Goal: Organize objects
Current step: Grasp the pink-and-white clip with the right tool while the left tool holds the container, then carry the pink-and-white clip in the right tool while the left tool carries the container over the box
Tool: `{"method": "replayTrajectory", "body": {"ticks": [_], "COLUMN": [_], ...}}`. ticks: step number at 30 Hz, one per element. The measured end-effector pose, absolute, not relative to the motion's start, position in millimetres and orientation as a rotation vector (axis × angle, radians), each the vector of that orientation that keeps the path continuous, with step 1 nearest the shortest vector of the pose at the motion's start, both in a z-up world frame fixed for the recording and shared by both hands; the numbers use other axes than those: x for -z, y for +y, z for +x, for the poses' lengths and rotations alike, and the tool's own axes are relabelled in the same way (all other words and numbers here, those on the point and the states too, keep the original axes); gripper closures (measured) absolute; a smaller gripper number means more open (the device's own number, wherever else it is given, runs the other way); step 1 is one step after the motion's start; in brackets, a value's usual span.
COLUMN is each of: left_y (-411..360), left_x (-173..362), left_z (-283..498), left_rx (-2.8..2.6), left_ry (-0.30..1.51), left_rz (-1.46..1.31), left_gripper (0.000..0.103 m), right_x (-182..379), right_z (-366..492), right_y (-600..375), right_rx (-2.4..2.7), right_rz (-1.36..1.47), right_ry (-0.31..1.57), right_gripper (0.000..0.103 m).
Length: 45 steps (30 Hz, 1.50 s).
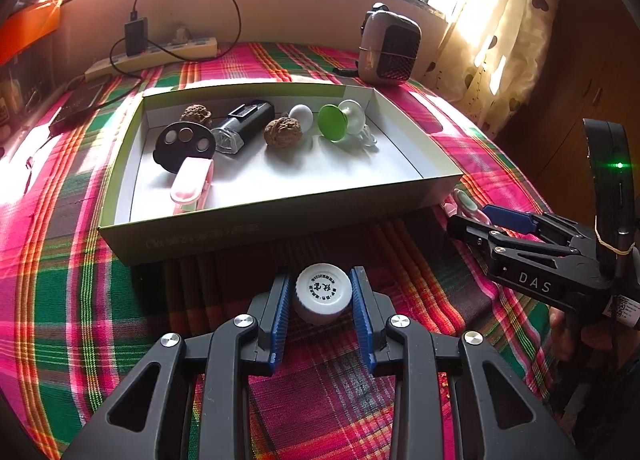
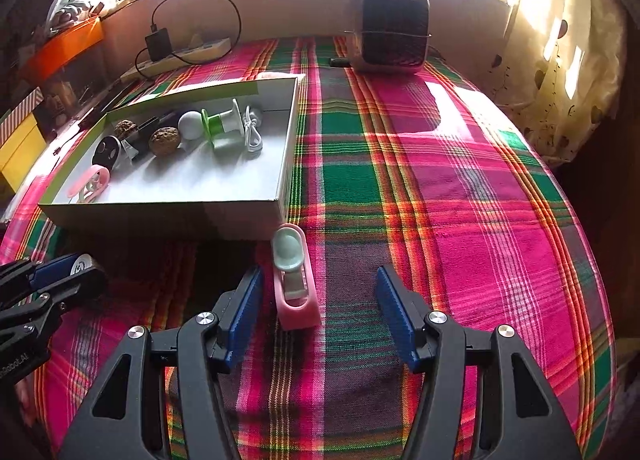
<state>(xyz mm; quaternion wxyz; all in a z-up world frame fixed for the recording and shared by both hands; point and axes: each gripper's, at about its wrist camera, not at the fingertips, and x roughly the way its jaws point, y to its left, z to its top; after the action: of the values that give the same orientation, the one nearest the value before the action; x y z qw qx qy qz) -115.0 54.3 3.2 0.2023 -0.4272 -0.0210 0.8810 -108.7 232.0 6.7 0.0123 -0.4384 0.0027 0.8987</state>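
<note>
A shallow white box (image 1: 280, 215) (image 2: 160, 207) on the plaid cloth holds two walnuts, a black light, a black disc, a pink clip (image 1: 192, 183), a white ball and a green-and-white suction piece (image 1: 340, 121). My left gripper (image 1: 323, 296) is shut on a small white bottle (image 1: 322, 294), just in front of the box. It also shows in the right wrist view (image 2: 68, 272). My right gripper (image 2: 318, 300) is open around a pink and pale green clip (image 2: 294, 280) lying on the cloth by the box's near right corner. It also shows in the left wrist view (image 1: 472, 219).
A grey heater (image 2: 388, 31) (image 1: 388, 47) stands at the back of the table. A power strip (image 1: 156, 53) with a black charger and cable lies at the back left. A dark flat device (image 1: 76, 103) lies left of the box. A curtain hangs on the right.
</note>
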Motion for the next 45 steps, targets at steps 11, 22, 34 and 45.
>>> {"method": "replayTrajectory", "body": {"ticks": [11, 22, 34, 45], "left_y": [59.1, 62.6, 60.9, 58.8], "left_x": [-3.6, -3.5, -4.0, -4.7], "left_z": [-113.9, -112.8, -112.5, -110.7], "left_rx": [-2.480, -2.499, -2.509, -2.518], "left_ry": [-0.009, 0.042, 0.053, 0.037], "left_rz": [-1.195, -1.198, -1.200, -1.201], "left_gripper": [0.076, 0.077, 0.077, 0.077], "right_x": [-8.7, -8.7, -10.0, -12.0], "right_z": [-104.6, -102.9, -102.2, -92.8], "right_y": [242.0, 247.3, 248.2, 246.4], "right_rx": [-2.808, -2.820, -2.824, -2.844], "right_rz": [-1.347, -1.347, -1.347, -1.344], "right_ry": [0.035, 0.064, 0.076, 0.072], "right_gripper": [0.079, 0.084, 0.084, 0.084]}}
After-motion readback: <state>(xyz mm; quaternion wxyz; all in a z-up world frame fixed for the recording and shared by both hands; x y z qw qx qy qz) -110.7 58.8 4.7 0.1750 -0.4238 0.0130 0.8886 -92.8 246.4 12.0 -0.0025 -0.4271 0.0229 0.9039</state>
